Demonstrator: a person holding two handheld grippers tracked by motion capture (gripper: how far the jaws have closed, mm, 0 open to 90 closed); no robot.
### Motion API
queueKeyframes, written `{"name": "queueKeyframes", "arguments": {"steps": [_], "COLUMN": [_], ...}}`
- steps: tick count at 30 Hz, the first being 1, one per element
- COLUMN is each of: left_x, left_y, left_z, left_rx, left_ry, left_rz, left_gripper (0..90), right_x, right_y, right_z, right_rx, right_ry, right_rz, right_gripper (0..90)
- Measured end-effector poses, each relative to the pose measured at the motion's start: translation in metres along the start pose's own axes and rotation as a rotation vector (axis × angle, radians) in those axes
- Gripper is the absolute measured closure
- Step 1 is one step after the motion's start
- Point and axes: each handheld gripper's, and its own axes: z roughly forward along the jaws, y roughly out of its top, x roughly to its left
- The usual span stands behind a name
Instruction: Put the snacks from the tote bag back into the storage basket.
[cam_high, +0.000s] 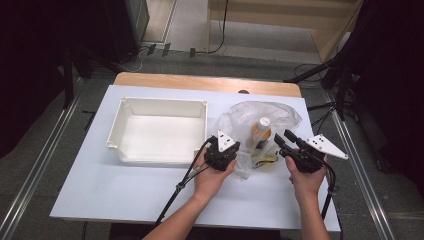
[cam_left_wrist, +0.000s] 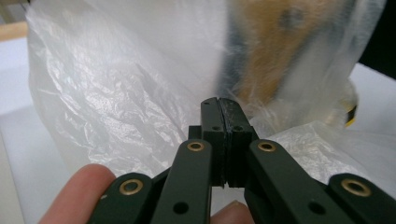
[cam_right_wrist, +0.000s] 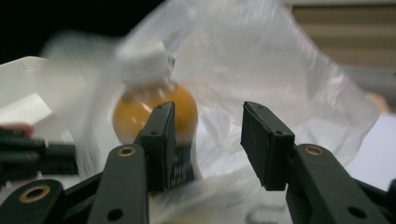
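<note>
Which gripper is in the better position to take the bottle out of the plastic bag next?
Probably the right gripper: its jaws are open and aimed at the bottle, while the left gripper is shut by the plastic bag.

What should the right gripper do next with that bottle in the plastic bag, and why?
Probably ease the right gripper forward and close on the orange bottle. Its jaws stand open, aimed at the bottle inside the clear plastic bag, while the left gripper looks shut at the bag's edge, apparently pinching the film, beside the empty white bin.
</note>
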Motion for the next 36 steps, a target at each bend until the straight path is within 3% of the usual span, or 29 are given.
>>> {"name": "queueKeyframes", "arguments": {"steps": [3, 5, 9, 10, 12, 15, 17, 19, 22, 26, 28, 34, 36], "left_x": [0.0, 0.001, 0.001, 0.001, 0.0, 0.0, -0.001, 0.0, 0.002, 0.002, 0.0, -0.004, -0.011], "left_y": [-0.004, -0.006, -0.009, -0.009, -0.008, -0.005, -0.001, 0.003, 0.009, 0.016, 0.019, 0.029, 0.036], "left_z": [0.002, 0.004, 0.005, 0.003, -0.002, -0.014, -0.022, -0.029, -0.039, -0.049, -0.054, -0.067, -0.072], "left_rx": [0.02, 0.035, 0.037, 0.025, 0.003, -0.053, -0.09, -0.126, -0.169, -0.197, -0.204, -0.226, -0.241], "left_ry": [0.005, 0.007, 0.006, 0.001, -0.01, -0.02, -0.028, -0.052, -0.094, -0.161, -0.172, -0.175, -0.166], "left_rz": [-0.001, 0.001, -0.005, -0.005, -0.005, 0.009, 0.012, 0.011, -0.025, -0.062, -0.067, -0.066, -0.051], "left_gripper": [90.0, 90.0, 90.0, 90.0, 90.0, 88.0, 85.8, 82.3, 75.7, 65.9, 58.8, 52.4, 46.3], "right_x": [0.008, 0.009, 0.006, 0.004, 0.001, 0.0, 0.003, 0.007, 0.011, 0.015, 0.017, 0.022, 0.022], "right_y": [0.019, 0.032, 0.049, 0.055, 0.055, 0.053, 0.054, 0.056, 0.061, 0.067, 0.069, 0.073, 0.072], "right_z": [-0.004, -0.006, 0.002, 0.012, 0.022, 0.03, 0.034, 0.037, 0.042, 0.046, 0.044, 0.041, 0.04], "right_rx": [-0.063, -0.102, -0.098, -0.062, -0.017, 0.021, 0.027, 0.031, 0.034, 0.031, 0.022, 0.021, 0.02], "right_ry": [-0.038, -0.052, -0.052, -0.044, -0.014, 0.007, 0.01, 0.019, 0.029, 0.034, 0.038, 0.036, 0.036], "right_rz": [-0.031, -0.017, 0.008, -0.001, -0.003, 0.007, -0.006, -0.024, -0.039, -0.046, -0.051, -0.071, -0.069], "right_gripper": [49.2, 44.3, 35.4, 36.6, 57.0, 80.6, 89.0, 90.0, 90.0, 90.0, 90.0, 90.0, 90.0]}}
